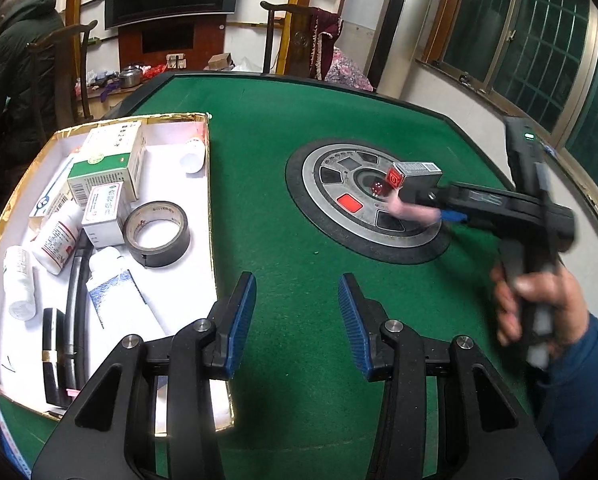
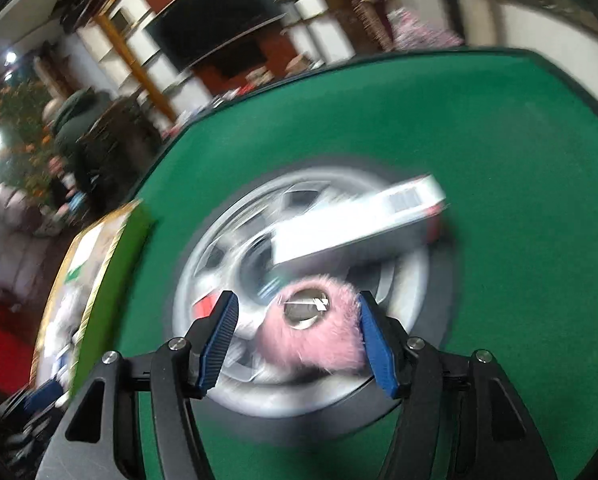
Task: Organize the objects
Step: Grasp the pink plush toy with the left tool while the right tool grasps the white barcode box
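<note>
A pink fluffy thing [image 2: 311,340] with a metal piece in its middle sits between the fingers of my right gripper [image 2: 295,300]. It stays sharp with the gripper while the table blurs. It lies against the right pad, and a narrow gap shows at the left pad's tip. In the left wrist view the pink thing [image 1: 413,210] hangs at the right gripper [image 1: 431,208] over the round metal disc [image 1: 315,200]. A silver and red box [image 1: 417,174] rests on that disc just beyond. My left gripper [image 1: 297,308] stands open over bare green felt, beside the tray.
A white gold-rimmed tray [image 1: 210,200] on the left holds medicine boxes, bottles, a tube and a tape roll [image 1: 157,234]. A hand [image 1: 539,304] grips the right tool's handle. A person [image 1: 15,60] stands behind chairs at the far left.
</note>
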Demonstrator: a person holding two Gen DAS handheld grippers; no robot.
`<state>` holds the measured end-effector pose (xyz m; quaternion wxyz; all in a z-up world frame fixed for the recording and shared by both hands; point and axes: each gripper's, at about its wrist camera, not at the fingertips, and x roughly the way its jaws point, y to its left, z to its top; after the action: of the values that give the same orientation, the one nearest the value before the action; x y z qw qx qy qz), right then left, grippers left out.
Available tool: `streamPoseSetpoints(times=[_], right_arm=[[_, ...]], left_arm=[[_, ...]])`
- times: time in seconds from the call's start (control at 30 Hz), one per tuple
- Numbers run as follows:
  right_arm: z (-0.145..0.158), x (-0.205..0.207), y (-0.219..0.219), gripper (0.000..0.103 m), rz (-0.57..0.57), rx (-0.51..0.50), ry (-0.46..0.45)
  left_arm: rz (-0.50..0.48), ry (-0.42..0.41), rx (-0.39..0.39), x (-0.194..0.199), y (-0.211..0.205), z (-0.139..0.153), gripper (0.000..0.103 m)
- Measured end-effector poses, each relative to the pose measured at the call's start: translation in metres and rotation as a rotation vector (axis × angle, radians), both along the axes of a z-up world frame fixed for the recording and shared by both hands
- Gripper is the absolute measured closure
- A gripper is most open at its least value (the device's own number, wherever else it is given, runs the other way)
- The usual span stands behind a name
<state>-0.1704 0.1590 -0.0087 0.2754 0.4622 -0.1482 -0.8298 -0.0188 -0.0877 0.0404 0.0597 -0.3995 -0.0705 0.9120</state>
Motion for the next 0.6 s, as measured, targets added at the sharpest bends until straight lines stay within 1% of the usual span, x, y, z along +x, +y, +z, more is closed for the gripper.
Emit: streamPoseSetpoints(times=[0.07, 0.1, 0.13, 0.17, 0.23, 0.3, 0.37, 0.5, 0.6], right_arm=[[0.002, 0.014, -0.007, 0.042, 0.132, -0.152, -0.070], [0.006, 0.021, -0.009, 0.042, 0.172, -0.187, -0.084], [0.012, 0.027, -0.010, 0.042, 0.177, -0.188, -0.073], [0.019, 0.034, -0.007, 0.042, 0.157, -0.162, -0.039], [0.031, 0.044, -0.001, 0.041, 0.115, -0.095, 0.035], [0.039, 0.051, 0.009, 0.041, 0.059, -0.007, 0.097], [0.041, 0.054, 0.019, 0.041, 0.023, 0.022, 0.106], [0.041, 0.057, 0.040, 0.041, -0.039, -0.024, 0.091], [0.042, 0.057, 0.047, 0.041, -0.055, -0.045, 0.087]], left_arm=[[-0.003, -0.005, -0.002, -0.001, 0.003, -0.001, 0.060], [-0.005, -0.006, -0.005, -0.001, 0.005, 0.000, 0.060], [-0.006, -0.008, -0.008, -0.001, 0.006, -0.001, 0.060], [-0.007, -0.013, -0.014, -0.001, 0.008, -0.001, 0.060], [-0.014, -0.019, -0.021, -0.001, 0.012, -0.001, 0.060], [-0.021, -0.030, -0.028, -0.004, 0.017, -0.001, 0.060], [-0.040, -0.039, -0.019, -0.009, 0.023, 0.000, 0.060], [-0.049, -0.072, 0.018, -0.033, 0.030, 0.003, 0.060], [-0.003, -0.102, 0.037, -0.056, 0.028, 0.005, 0.060]])
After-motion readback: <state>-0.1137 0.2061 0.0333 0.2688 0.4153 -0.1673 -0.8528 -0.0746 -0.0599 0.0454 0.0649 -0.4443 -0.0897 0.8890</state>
